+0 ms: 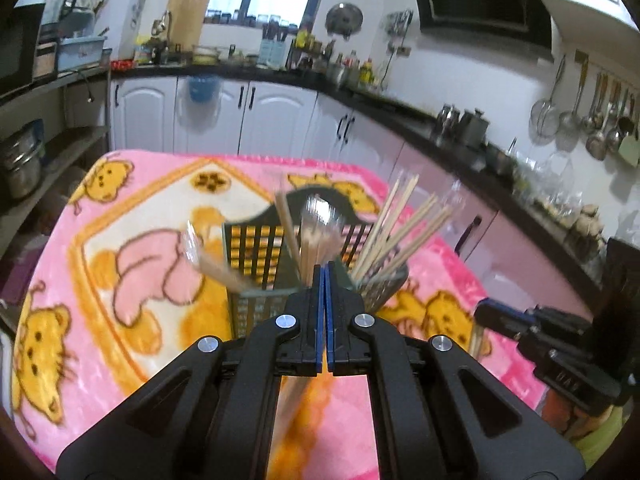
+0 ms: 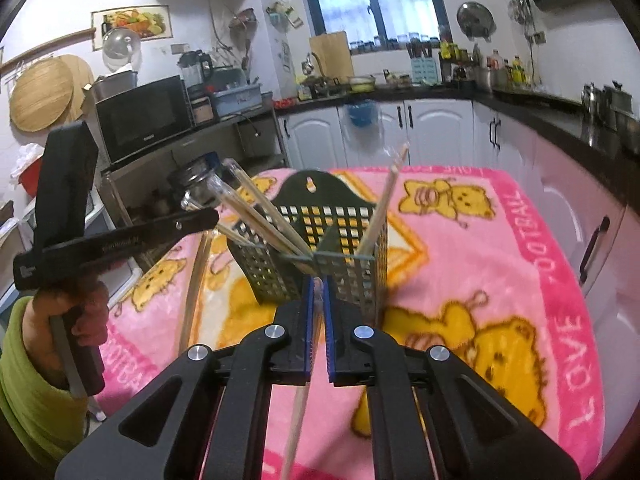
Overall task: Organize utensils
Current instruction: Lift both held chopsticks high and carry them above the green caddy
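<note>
A dark green perforated utensil holder (image 1: 256,248) (image 2: 344,220) stands upright on the pink blanket, split into two compartments. Loose wooden chopsticks (image 1: 400,224) (image 2: 272,216) lean in both. My left gripper (image 1: 324,276) (image 2: 214,218) hovers just in front of and above the holder. It is shut on blurred chopsticks in a clear wrapper (image 1: 316,220), which stick out above and below the pads. My right gripper (image 2: 318,284) (image 1: 480,312), also close to the holder, is shut on a wrapped chopstick (image 2: 296,432) that hangs below the pads.
The pink cartoon blanket (image 2: 500,260) covers the table. A hand in a green sleeve (image 2: 60,320) holds the left gripper. White cabinets and a crowded dark counter (image 1: 400,108) run behind and right. A shelf with a microwave (image 2: 144,124) stands on the left.
</note>
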